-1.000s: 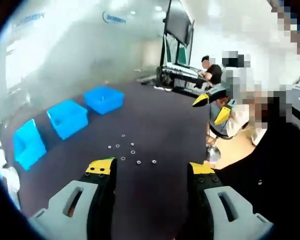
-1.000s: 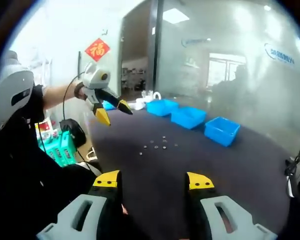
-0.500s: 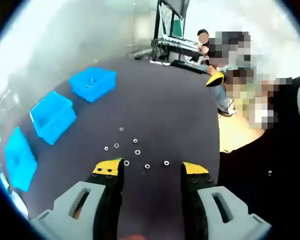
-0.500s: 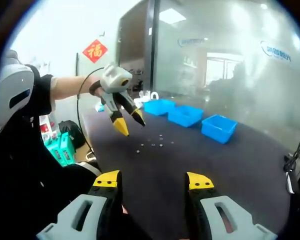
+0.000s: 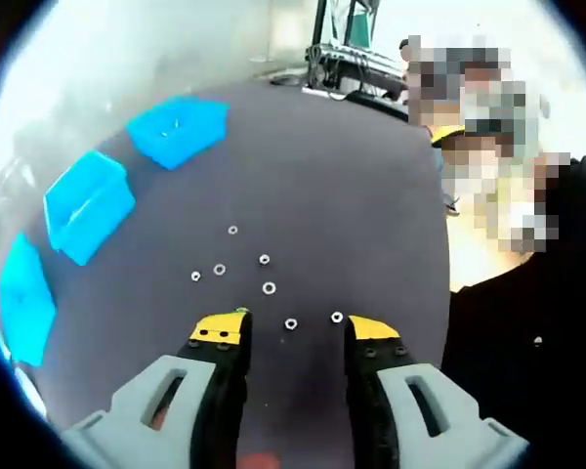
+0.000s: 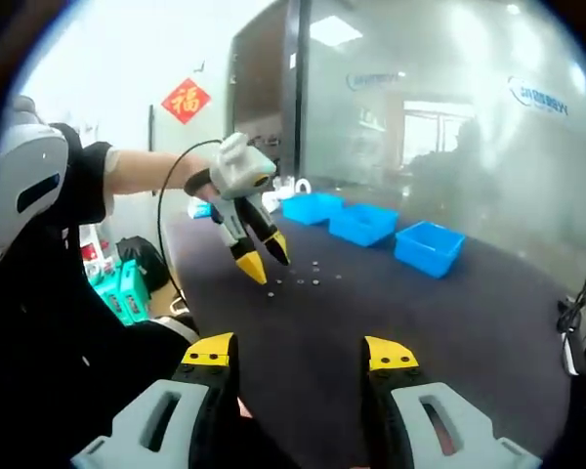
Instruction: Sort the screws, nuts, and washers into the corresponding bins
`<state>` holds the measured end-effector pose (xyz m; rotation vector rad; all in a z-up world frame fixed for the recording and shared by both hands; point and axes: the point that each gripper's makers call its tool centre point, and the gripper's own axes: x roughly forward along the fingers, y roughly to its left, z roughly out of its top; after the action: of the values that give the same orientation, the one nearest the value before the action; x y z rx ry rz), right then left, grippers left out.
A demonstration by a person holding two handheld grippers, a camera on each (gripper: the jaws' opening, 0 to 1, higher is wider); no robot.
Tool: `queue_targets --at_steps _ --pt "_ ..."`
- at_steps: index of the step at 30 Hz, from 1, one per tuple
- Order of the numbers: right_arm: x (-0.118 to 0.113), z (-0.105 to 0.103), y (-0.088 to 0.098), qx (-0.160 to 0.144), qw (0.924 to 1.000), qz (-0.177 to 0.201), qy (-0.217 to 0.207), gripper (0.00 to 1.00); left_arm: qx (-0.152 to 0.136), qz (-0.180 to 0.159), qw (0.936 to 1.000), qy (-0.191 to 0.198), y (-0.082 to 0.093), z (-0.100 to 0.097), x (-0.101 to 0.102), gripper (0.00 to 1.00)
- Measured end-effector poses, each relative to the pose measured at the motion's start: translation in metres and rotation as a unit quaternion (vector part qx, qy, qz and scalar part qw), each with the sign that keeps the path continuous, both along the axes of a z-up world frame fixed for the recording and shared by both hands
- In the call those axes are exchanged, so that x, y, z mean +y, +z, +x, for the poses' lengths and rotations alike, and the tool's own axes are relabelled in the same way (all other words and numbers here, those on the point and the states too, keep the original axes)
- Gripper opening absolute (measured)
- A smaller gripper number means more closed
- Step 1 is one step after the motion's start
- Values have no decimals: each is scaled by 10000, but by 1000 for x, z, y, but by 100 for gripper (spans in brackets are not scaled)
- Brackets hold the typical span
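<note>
A: Since the earlier frame the left tongs (image 5: 291, 332) have come down over the scattered hardware; in the right gripper view they hang tips-down just above the pieces.

B: Their jaws stand apart with nothing between them. The right tongs (image 6: 301, 354) are likewise parted and empty, well back from the pile.

A: So the left one is nearer. In the left gripper view one small ring (image 5: 291, 323) lies on the dark worktop (image 5: 352, 215) between its jaw tips, another ring (image 5: 337, 318) just by the right tip.

B: These look like flat round pieces, so no long axis or heading to speak of; whether nut or washer is too small to tell.

A: The three blue bins (image 5: 86, 202) sit beyond the pile, well off to its left.
</note>
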<state>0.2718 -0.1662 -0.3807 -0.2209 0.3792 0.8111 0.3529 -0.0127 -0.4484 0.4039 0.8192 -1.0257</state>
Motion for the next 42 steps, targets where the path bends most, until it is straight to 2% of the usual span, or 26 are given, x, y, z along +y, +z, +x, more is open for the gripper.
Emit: queue_targets --at_steps 5,7,16,27,31,35,38,42 --pt "-1 -2 -2 25 10000 26 -1 45 64 23 9998 173 -6 1 3 28" --pt "-2 -3 -3 32 10000 22 -3 45 55 23 9997 252 -7 2 4 23" --pt "-3 -3 -4 38 10000 48 -4 45 124 64 9992 371 -15 2 3 17" --pt "0 -4 -5 36 10000 24 43 45 11 35 9989 476 -16 7 4 7" --pt "1 -4 -5 22 10000 4 44 45 -130 48 9988 460 -16 6 3 4" --pt "2 -3 -5 15 10000 1 45 45 -49 -158 9990 422 -16 3 0 4" --pt "3 -3 -6 21 10000 17 41 45 -92 -314 9984 462 -15 3 1 4" --pt "4 -3 -8 6 10000 23 12 45 -459 -635 9953 573 -10 9 0 4"
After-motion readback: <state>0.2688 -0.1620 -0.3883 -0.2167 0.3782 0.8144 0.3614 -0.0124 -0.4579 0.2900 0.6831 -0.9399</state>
